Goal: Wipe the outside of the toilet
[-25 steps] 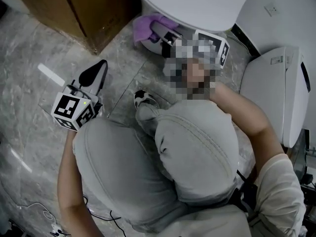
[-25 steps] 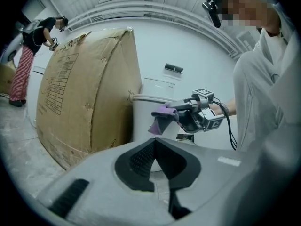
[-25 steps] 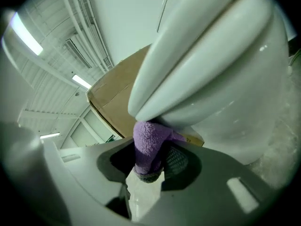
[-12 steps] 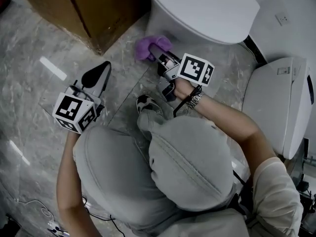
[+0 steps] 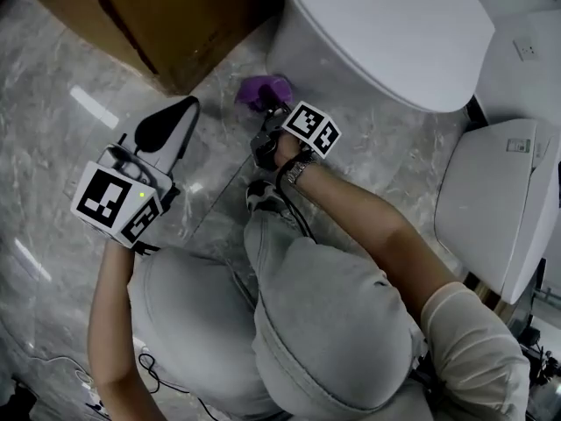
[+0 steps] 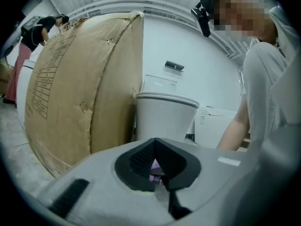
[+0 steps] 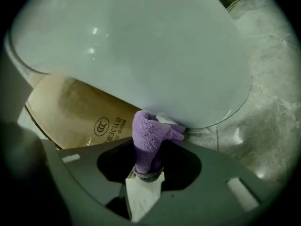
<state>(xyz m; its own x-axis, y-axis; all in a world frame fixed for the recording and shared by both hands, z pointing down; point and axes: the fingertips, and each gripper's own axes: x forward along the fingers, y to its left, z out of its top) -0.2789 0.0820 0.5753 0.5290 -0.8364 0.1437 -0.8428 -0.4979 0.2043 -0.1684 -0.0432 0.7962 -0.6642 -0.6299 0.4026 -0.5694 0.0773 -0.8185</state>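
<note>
Floor (image 5: 53, 147): grey marbled tile. It carries everything here, and a person crouches on it with grey-trousered knees at the near edge.
Left gripper (image 5: 175, 117) (image 6: 157, 166): held above the left part of the floor, clear of the tile. Its black jaws are pressed together into one point aimed at the box corner. The left gripper view shows a fleck of purple at their seam, and I cannot tell what it is.
Cardboard box (image 5: 175, 16) (image 6: 80, 93) (image 7: 80, 112): brown, standing at the far left of the floor just beside the toilet, with one corner pointing toward the person.
Shoe (image 5: 259, 196): black and white, flat on the tile below the right hand.
Purple cloth (image 5: 266, 90) (image 7: 148, 135): a bunched fluffy wad low against the front of the toilet base, near where the base meets the floor. Its top touches the white porcelain.
Right gripper (image 5: 272, 117) (image 7: 149, 171): reached forward and down, its jaws pinching the lower end of the purple cloth together with a white tag or strip.
Right hand (image 5: 285, 152): wrapped round the gripper handle, with a watch (image 5: 298, 172) at the wrist.
Toilet (image 5: 386, 33) (image 6: 164, 117) (image 7: 141, 46): white, lid shut, standing at the far edge of the floor right of the box.
White casing (image 5: 491, 191): a smooth white unit at the right edge of the floor, apart from the toilet.
</note>
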